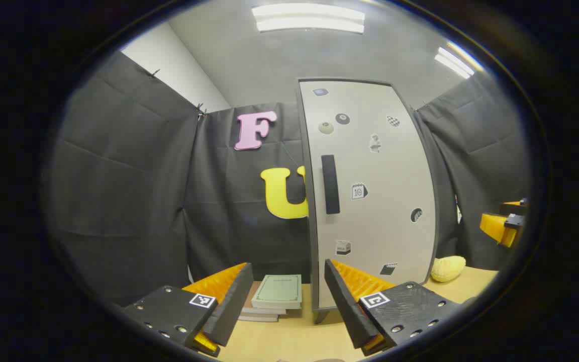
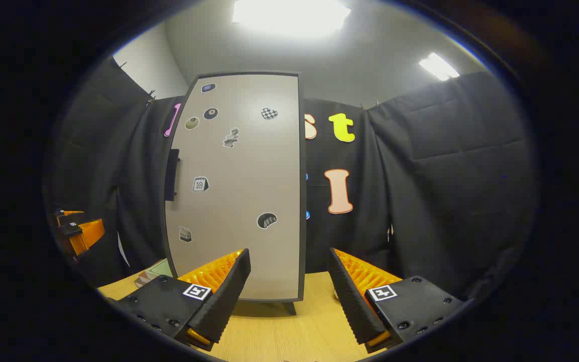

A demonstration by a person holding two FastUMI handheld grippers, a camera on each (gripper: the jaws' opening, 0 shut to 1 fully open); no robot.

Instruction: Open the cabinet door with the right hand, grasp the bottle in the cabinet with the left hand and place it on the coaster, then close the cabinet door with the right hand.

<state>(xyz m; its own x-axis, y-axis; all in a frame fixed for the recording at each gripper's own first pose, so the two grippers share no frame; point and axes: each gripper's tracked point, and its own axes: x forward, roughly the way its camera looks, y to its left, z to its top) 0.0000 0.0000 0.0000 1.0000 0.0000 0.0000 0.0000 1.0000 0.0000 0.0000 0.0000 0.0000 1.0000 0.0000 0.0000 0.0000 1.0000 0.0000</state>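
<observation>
A tall pale grey cabinet stands on the wooden table with its door shut; several stickers dot the door, and a dark vertical handle sits near its left edge. My left gripper is open, short of the cabinet's lower left corner. At the far right edge of the left gripper view shows the right gripper. In the right gripper view the cabinet fills the centre left, its handle on the left side. My right gripper is open in front of the cabinet's lower right part. The left gripper shows far left.
A stack of books with a pale green cover on top lies on the table left of the cabinet. A pale yellow soft object rests by the cabinet's right foot. Black cloth walls close in behind and on both sides.
</observation>
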